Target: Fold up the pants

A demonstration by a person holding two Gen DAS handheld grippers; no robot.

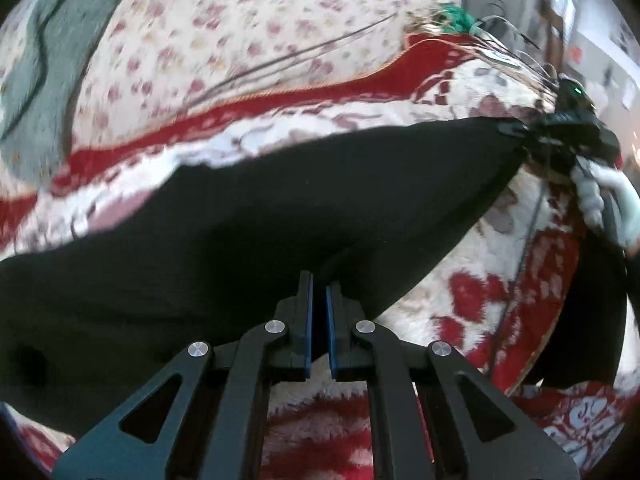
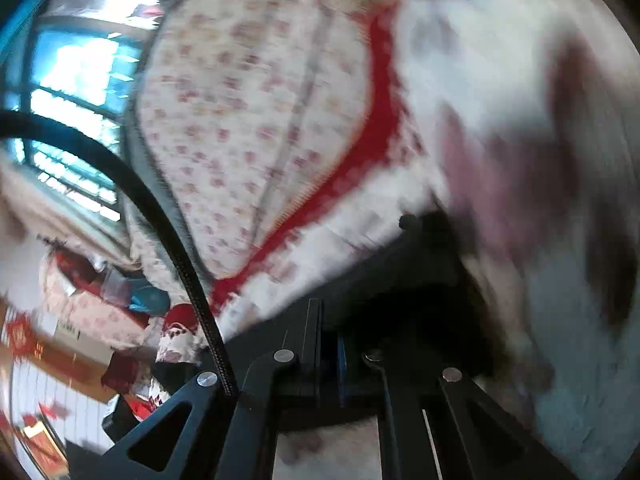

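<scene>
Black linkage arms fill the lower part of both views, carrying blue-padded fingers. On the left gripper [image 1: 318,292] the fingers are pressed nearly together, pinching an edge of the black, matte fabric pants [image 1: 248,220]. The pants hang as a broad, smooth sheet stretched between the two grippers above the red-and-white floral plush blanket [image 1: 492,280]; their lower left portion runs out of frame.

Only the left view shows the full span: the far corner of the pants ends at the right gripper [image 1: 520,130], held by a white-gloved hand [image 1: 616,200]. Finger detail there is too small to resolve.

Heavy motion blur degrades the right view. The right gripper [image 2: 329,320] has its fingers drawn close on dark cloth, the pants [image 2: 408,300], whose outline is indistinct. A black braided cable [image 2: 132,188] curves across this view. Behind, both views show a cream quilted bedspread with small pink flowers [image 1: 248,28].
</scene>
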